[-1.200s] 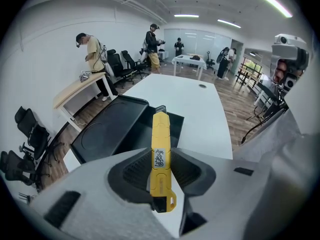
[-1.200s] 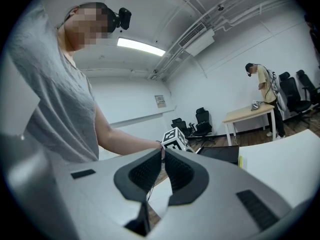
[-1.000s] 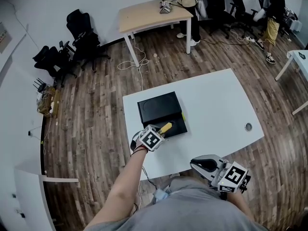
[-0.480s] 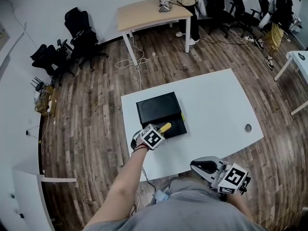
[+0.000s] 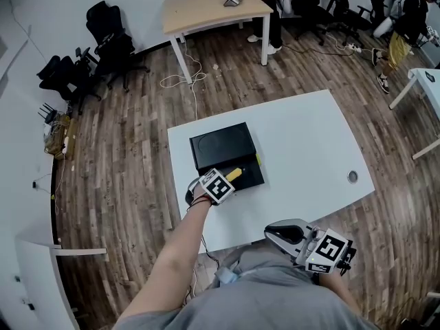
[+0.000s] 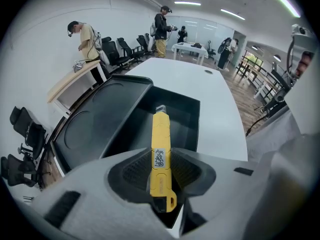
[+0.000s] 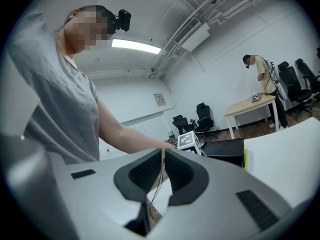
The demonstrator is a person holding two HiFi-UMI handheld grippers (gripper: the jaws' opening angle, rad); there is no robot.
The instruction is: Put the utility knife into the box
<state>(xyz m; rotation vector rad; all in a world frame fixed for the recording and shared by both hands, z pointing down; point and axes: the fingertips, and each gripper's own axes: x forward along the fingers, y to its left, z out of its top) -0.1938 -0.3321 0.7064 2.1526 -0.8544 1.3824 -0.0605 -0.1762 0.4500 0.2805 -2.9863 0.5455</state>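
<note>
**Left gripper holding the utility knife over the open box.**

The left gripper [image 5: 229, 179] [image 6: 161, 160] clamps both jaws on the rear half of the yellow plastic utility knife [image 5: 236, 174] [image 6: 160, 131]. The knife slants nose-down over the open compartment of the black rectangular box [image 5: 251, 181] [image 6: 186, 105]; whether its tip touches the bottom cannot be told. The box's flat black lid [image 5: 220, 145] [image 6: 95, 126] lies open on the far side, on the white rectangular table [image 5: 309, 139]. The right gripper [image 5: 278, 232] [image 7: 163, 156] hangs off the table's near edge beside the person's grey shirt [image 5: 261, 294], its jaws closed together on nothing.
</note>
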